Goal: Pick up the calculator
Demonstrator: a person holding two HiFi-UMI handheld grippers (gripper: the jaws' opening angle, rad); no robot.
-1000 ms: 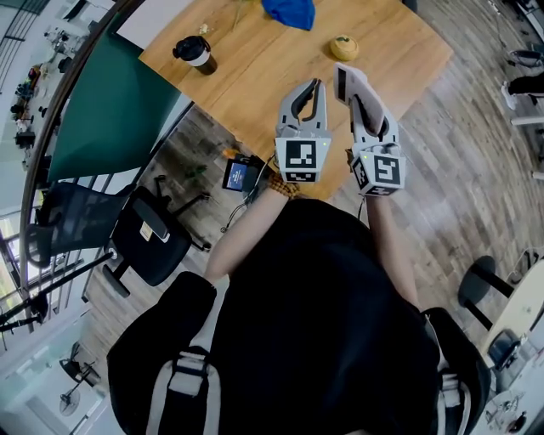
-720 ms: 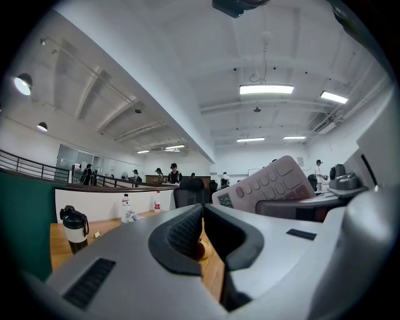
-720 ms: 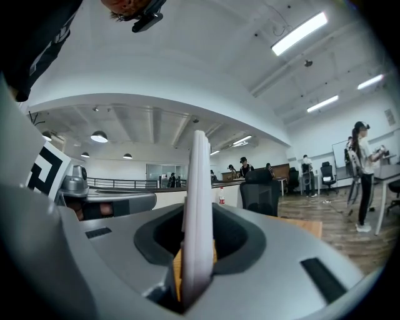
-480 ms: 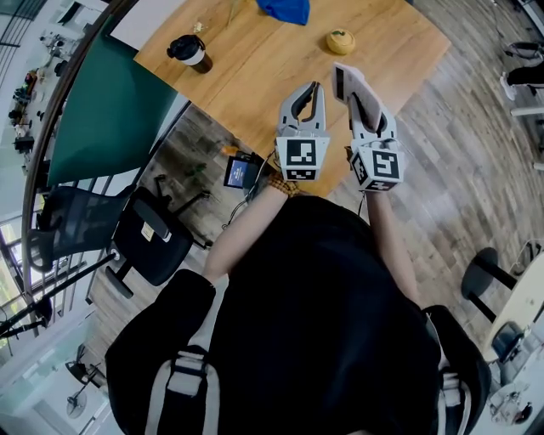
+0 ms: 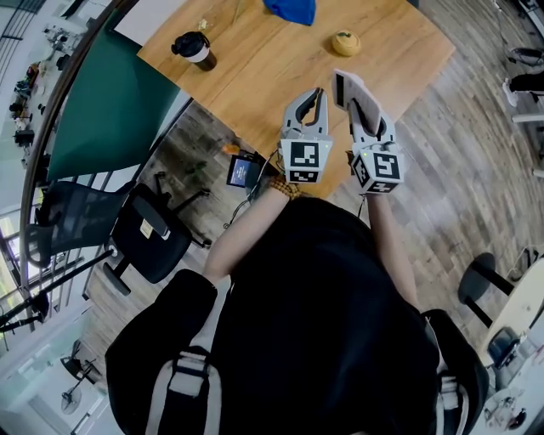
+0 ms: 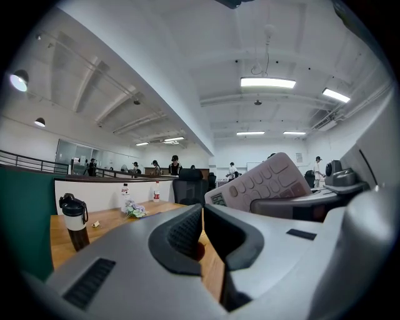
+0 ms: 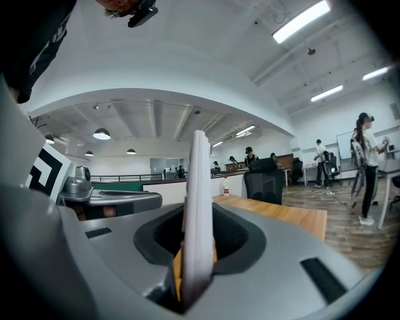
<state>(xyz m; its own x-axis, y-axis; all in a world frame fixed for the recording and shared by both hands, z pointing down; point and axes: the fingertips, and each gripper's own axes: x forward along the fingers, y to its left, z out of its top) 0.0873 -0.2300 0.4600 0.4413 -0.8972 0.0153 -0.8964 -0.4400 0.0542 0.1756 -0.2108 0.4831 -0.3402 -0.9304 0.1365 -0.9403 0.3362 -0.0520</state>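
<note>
Calculator (image 7: 197,206) gripped off the table (image 5: 255,72) by the right gripper (image 5: 350,89)
Its jaws clamp the white keypad edge-on. The left gripper (image 6: 201,220), just beside it, has its jaws pressed together on nothing. The display's digits are too small to read. Both hover over the table's near edge.

Count, taken from your head view: two grippers, the left gripper (image 5: 316,92) and the right gripper (image 5: 354,97). One calculator (image 5: 348,84). One table (image 5: 263,81). On the table: one mug (image 5: 195,49), one blue cloth (image 5: 291,9), one yellow round thing (image 5: 345,42). Left of the table: one black chair (image 5: 151,240).
</note>
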